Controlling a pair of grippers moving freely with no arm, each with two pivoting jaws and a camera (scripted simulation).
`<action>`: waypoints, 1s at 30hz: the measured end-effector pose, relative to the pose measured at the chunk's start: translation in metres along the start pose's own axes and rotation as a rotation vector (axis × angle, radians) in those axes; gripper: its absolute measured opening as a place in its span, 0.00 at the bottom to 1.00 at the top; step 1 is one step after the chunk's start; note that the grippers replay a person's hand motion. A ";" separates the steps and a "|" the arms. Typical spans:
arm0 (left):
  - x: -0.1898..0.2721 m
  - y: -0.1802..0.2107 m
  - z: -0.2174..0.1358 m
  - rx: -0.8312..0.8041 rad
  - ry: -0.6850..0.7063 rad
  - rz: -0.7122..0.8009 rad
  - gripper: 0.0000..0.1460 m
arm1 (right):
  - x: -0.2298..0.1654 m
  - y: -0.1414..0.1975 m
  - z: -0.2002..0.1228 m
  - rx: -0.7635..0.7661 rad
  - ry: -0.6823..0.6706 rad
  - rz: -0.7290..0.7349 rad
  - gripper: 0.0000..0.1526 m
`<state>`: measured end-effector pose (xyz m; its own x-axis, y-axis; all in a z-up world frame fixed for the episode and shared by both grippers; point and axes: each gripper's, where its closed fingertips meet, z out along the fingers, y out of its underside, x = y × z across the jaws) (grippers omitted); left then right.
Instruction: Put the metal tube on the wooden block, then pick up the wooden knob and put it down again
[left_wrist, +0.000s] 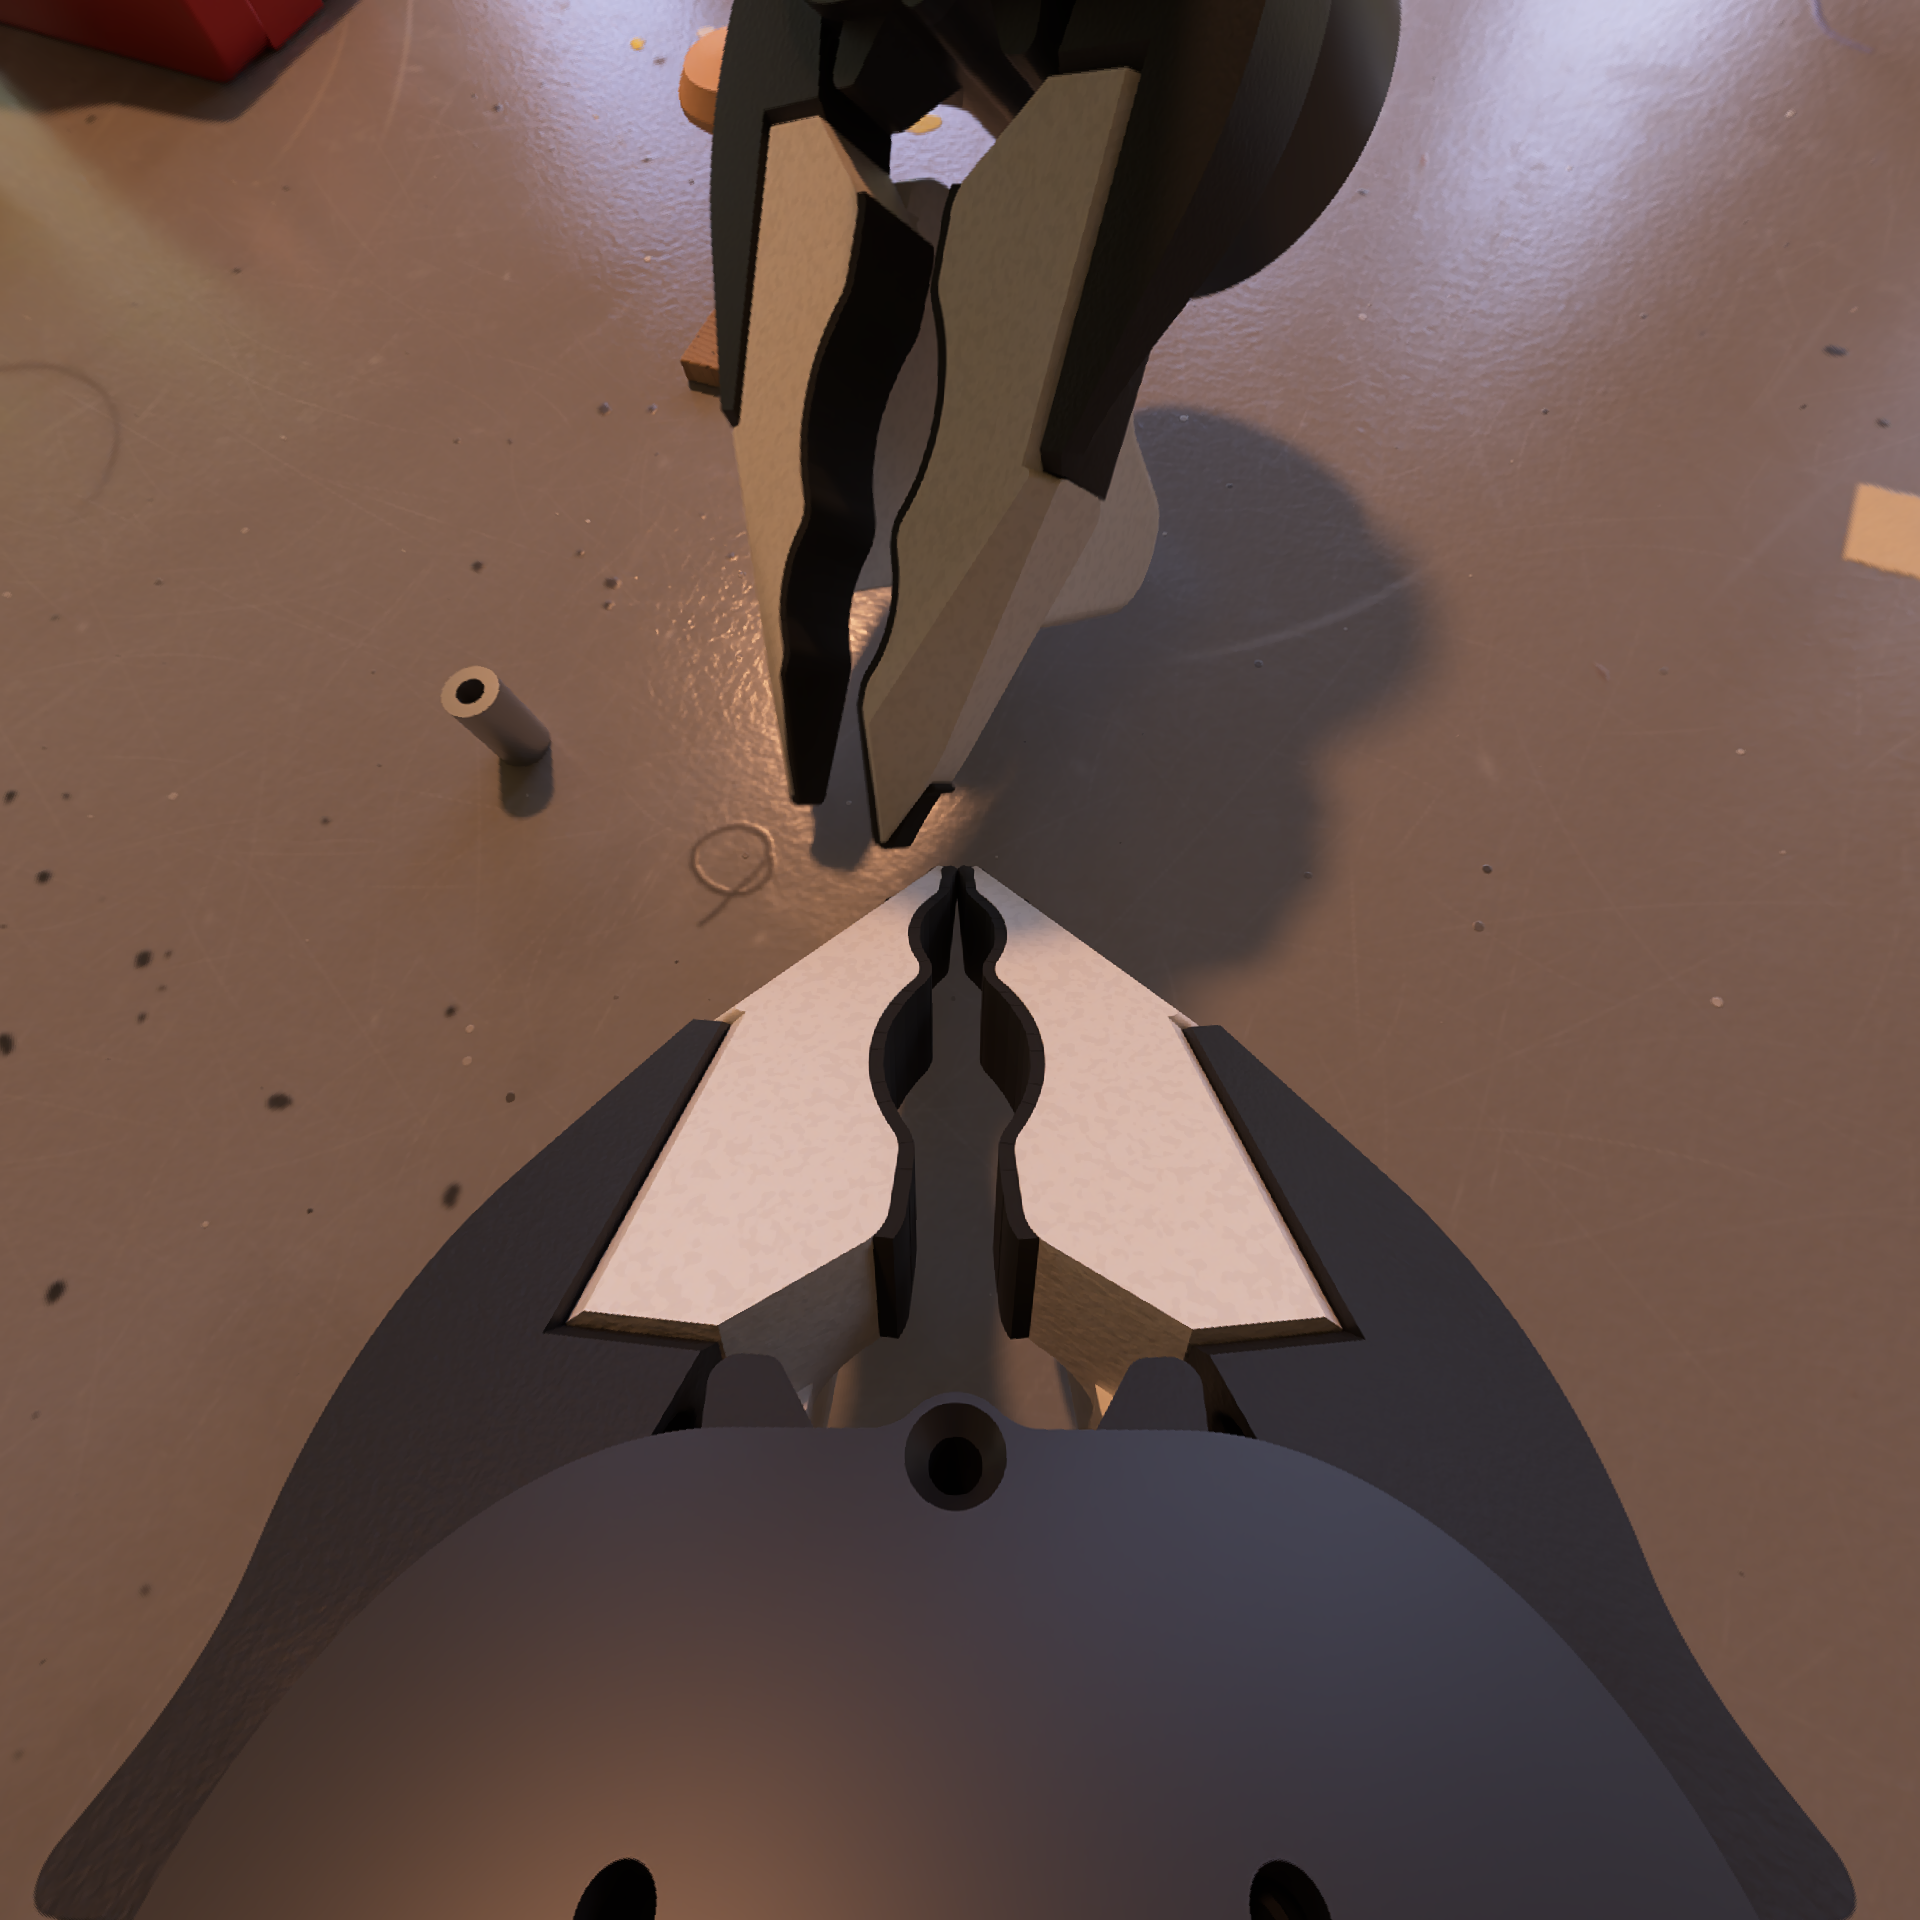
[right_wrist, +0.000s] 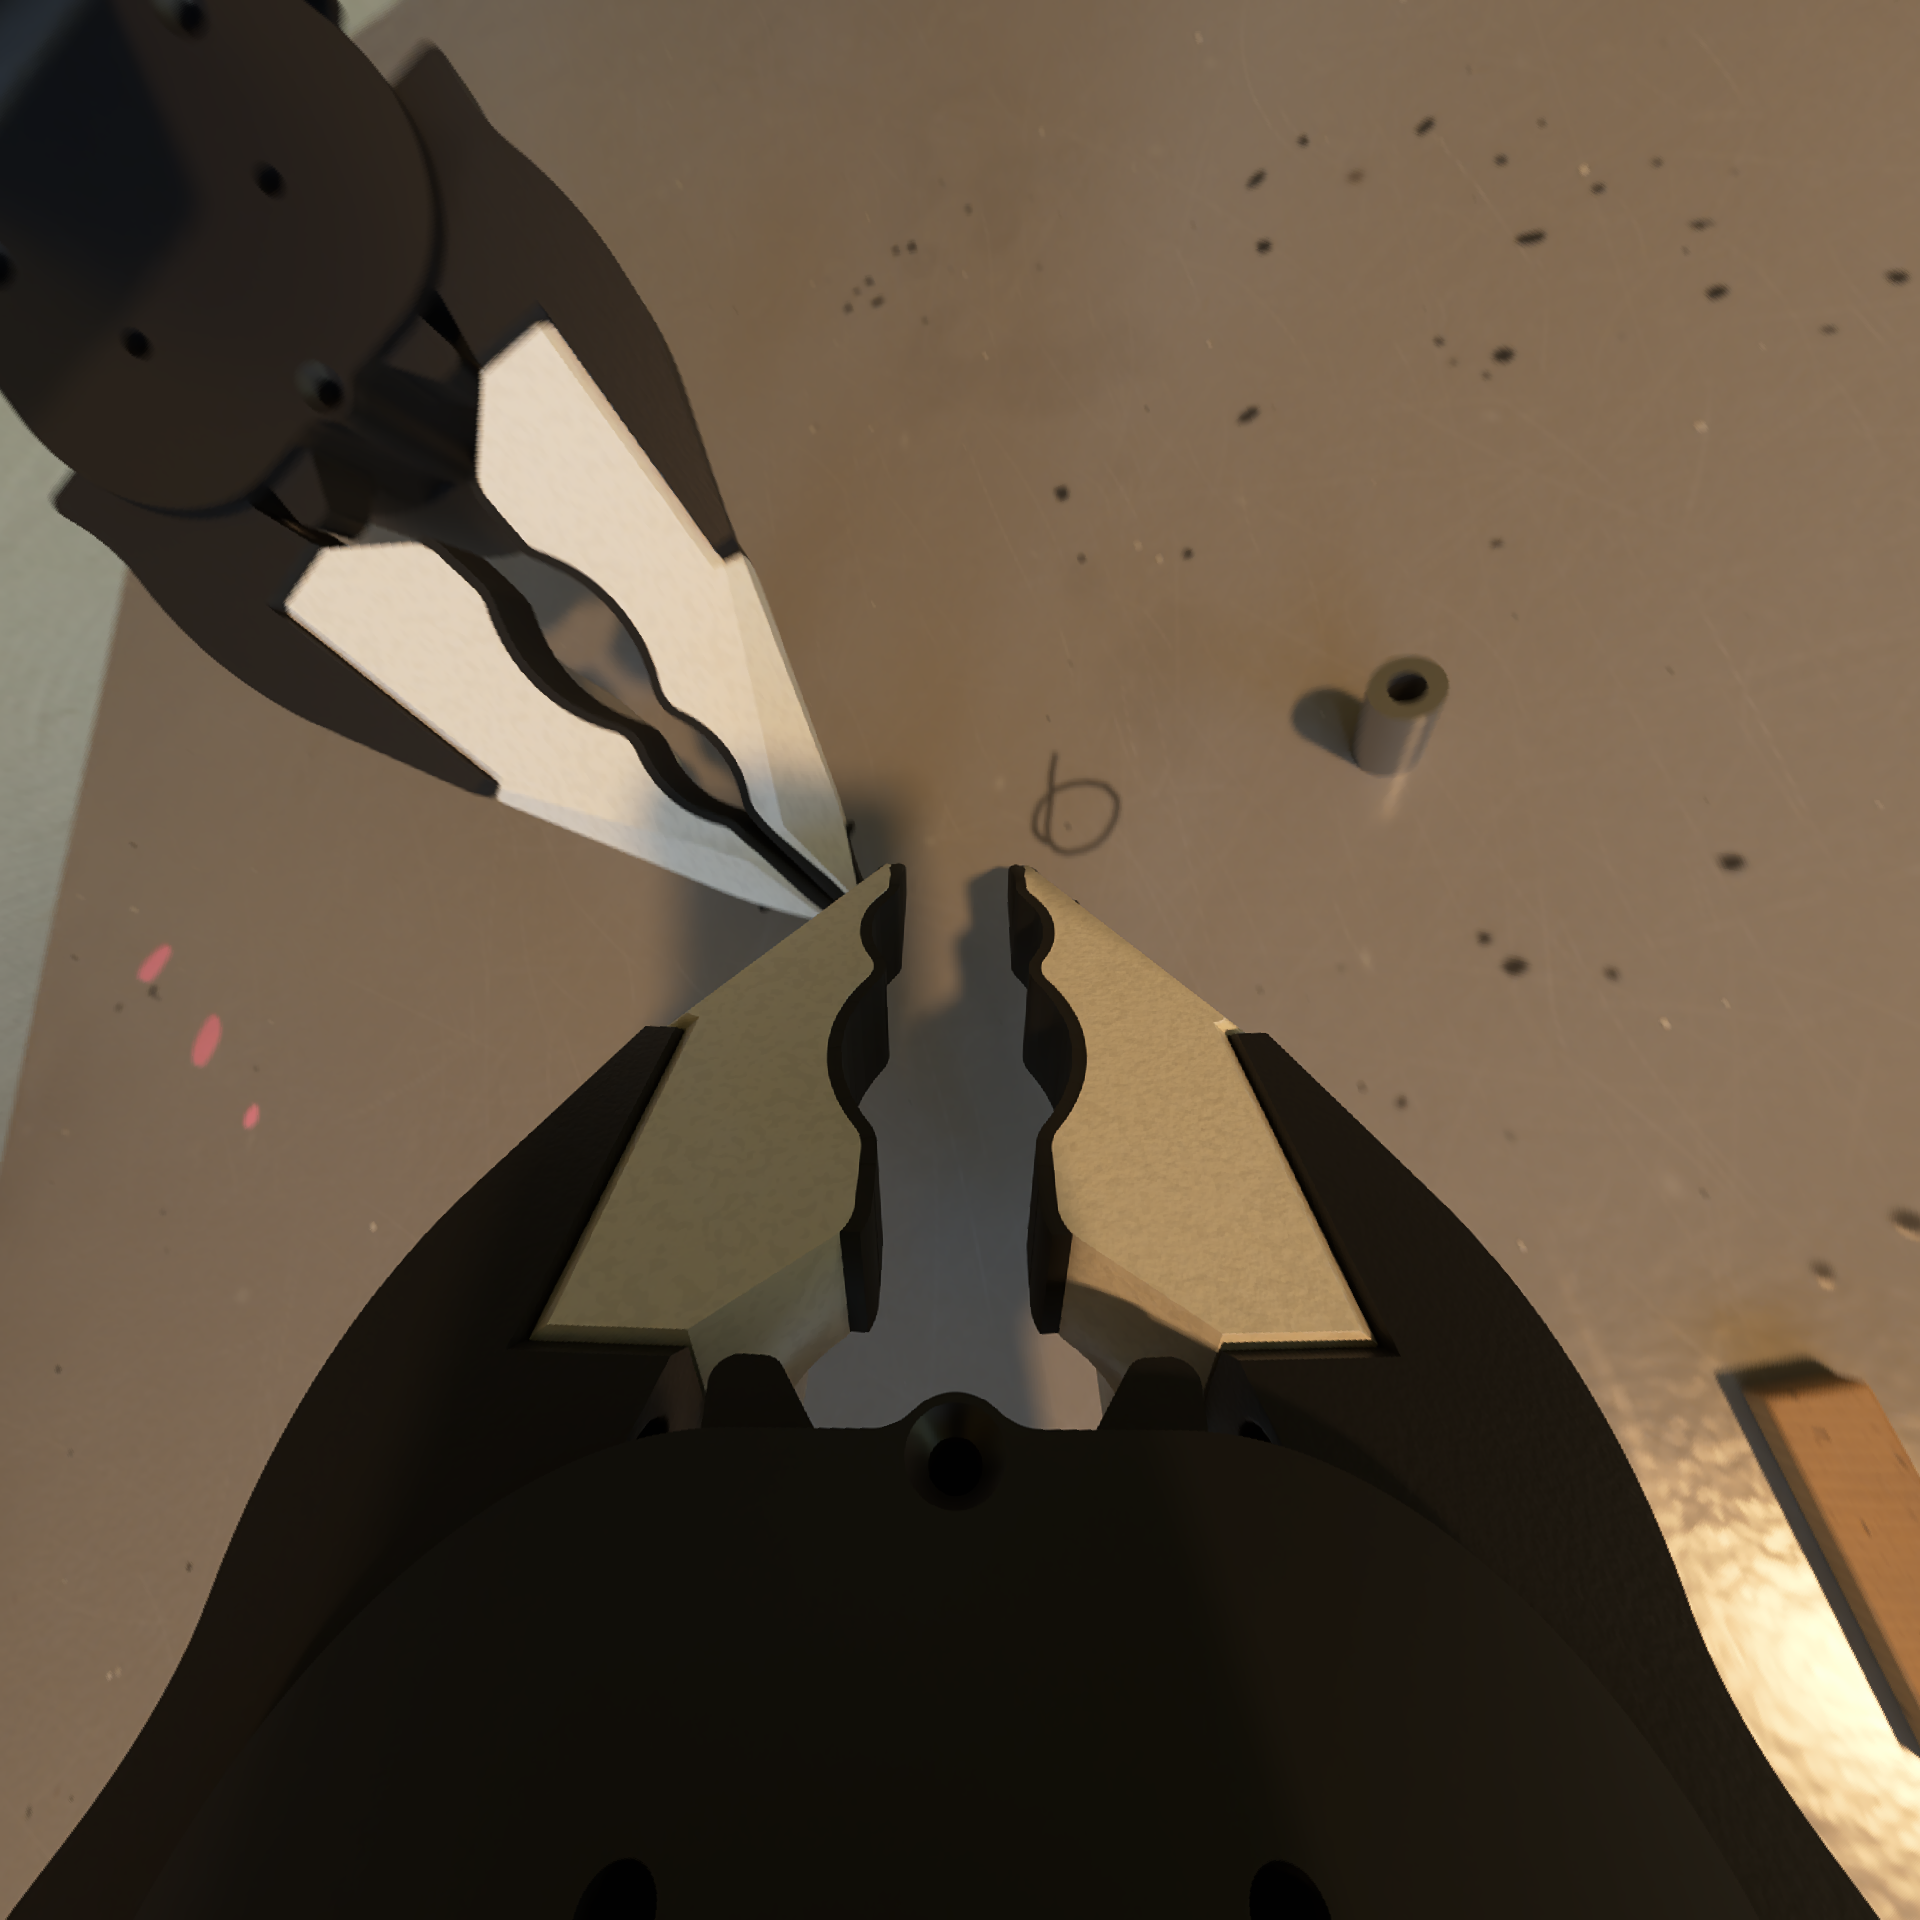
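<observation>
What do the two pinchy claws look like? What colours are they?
Both look the same. The left gripper has a dark grey, rounded body with small round holes and two pointed fingers. Pale cream, speckled pads cover the fingers, and their black inner edges curve in waves. The right gripper matches, though its pads look more yellowish. No cables or markings show.

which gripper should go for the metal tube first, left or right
Right, probably. The right gripper has its jaws open with nothing between them, while the left gripper is shut, so it would have to open first. The metal tube stands upright on the table, untouched, off to one side of both.
</observation>
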<state>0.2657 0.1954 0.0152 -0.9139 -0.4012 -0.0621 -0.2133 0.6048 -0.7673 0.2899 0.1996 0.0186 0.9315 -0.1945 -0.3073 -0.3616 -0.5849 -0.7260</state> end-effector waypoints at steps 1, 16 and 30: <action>0.000 0.000 0.000 0.001 0.012 -0.010 0.00 | -0.002 -0.004 0.002 0.017 -0.014 0.004 0.13; 0.000 0.000 0.000 0.006 0.000 0.000 0.00 | 0.026 -0.021 0.016 0.050 0.007 0.147 0.13; 0.002 -0.008 -0.005 0.052 -0.041 0.037 0.00 | 0.011 -0.019 -0.108 0.292 0.291 -0.106 0.40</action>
<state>0.2641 0.1939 0.0244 -0.9056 -0.4078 -0.1164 -0.1606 0.5838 -0.7958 0.3113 0.1238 0.0958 0.9211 -0.3837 -0.0661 -0.2203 -0.3736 -0.9010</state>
